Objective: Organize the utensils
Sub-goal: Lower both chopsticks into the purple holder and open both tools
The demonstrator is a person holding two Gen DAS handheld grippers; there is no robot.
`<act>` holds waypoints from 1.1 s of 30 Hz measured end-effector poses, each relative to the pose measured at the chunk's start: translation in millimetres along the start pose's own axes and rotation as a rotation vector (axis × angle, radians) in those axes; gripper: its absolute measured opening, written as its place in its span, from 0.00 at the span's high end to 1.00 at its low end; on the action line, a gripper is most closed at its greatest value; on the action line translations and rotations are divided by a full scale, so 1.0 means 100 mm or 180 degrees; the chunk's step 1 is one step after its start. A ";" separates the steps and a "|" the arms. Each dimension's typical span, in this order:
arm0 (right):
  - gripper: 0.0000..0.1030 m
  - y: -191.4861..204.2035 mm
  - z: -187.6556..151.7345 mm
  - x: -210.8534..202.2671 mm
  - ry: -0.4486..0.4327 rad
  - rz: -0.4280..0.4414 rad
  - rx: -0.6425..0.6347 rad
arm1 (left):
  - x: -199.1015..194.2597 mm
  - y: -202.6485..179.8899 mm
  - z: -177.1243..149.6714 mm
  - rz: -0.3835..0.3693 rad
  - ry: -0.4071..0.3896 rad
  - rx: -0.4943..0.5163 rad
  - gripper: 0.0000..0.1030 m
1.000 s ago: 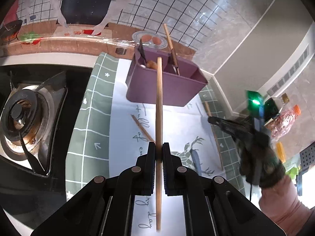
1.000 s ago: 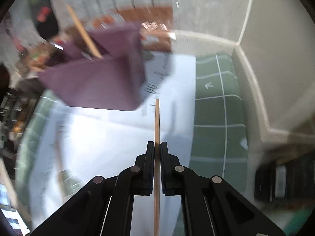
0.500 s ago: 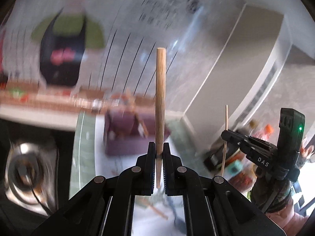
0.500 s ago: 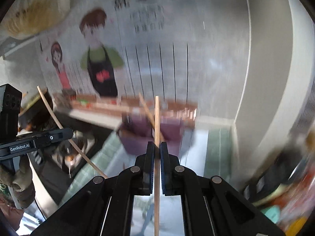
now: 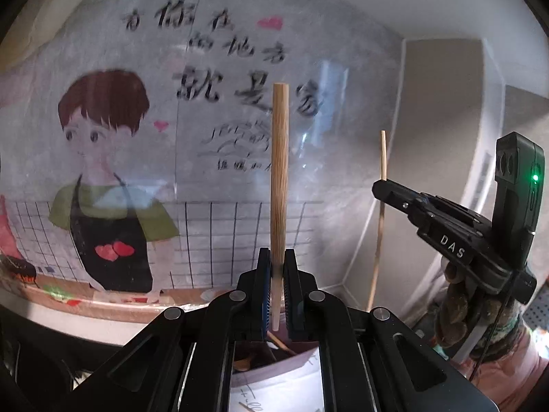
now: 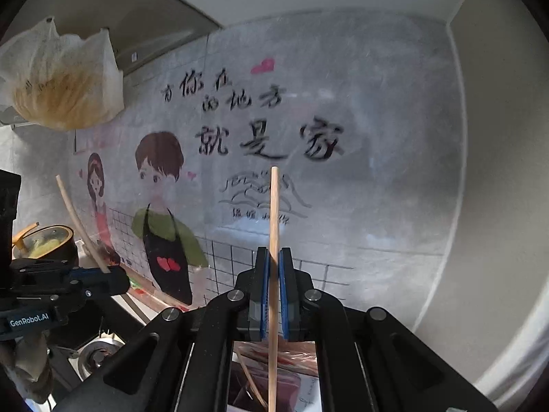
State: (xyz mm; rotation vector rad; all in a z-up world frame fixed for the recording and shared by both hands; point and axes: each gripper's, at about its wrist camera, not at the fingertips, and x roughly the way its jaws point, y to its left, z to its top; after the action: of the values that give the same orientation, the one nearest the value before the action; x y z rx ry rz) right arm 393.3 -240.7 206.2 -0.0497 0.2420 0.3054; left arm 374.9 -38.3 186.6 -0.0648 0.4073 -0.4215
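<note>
My left gripper (image 5: 277,295) is shut on a wooden chopstick (image 5: 279,178) that stands upright in front of the wall. My right gripper (image 6: 273,295) is shut on a thinner wooden chopstick (image 6: 273,226), also upright. In the left wrist view the right gripper (image 5: 382,187) shows at the right with its chopstick (image 5: 380,219). In the right wrist view the left gripper (image 6: 113,279) shows at the left with its chopstick (image 6: 77,219). The purple utensil box (image 5: 288,357) is just below the left gripper's fingers, and it also shows in the right wrist view (image 6: 288,384), with utensils inside.
The wall ahead carries a cartoon sticker of a boy in an apron (image 5: 109,199). A pot with a glass lid (image 6: 44,243) stands at the left by the stove. A stained bag (image 6: 58,86) hangs at the upper left. The white mat (image 5: 274,395) lies under the box.
Both grippers have tilted up from the counter to face the wall, each lifting its chopstick upright. The purple box has dropped to the bottom of both views.
</note>
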 end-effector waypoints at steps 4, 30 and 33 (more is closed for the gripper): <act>0.95 -0.03 -0.36 0.42 0.0195 0.0050 0.0025 | 0.43 0.15 -0.22 0.0036 0.0267 -0.0090 0.93; 0.43 -0.14 -1.87 1.06 0.1491 0.0157 0.0401 | 1.30 0.50 -1.29 0.0256 0.1258 -0.0627 0.36; 0.33 -0.08 -1.86 0.74 0.1463 0.0016 0.0332 | 1.09 0.46 -1.33 0.0505 0.1287 -0.0596 0.35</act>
State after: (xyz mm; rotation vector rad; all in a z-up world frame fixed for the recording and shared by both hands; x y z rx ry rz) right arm 421.2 -242.6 7.7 -0.0157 0.7137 0.2830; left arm 430.4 -38.0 17.8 -0.1289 0.8446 -0.2366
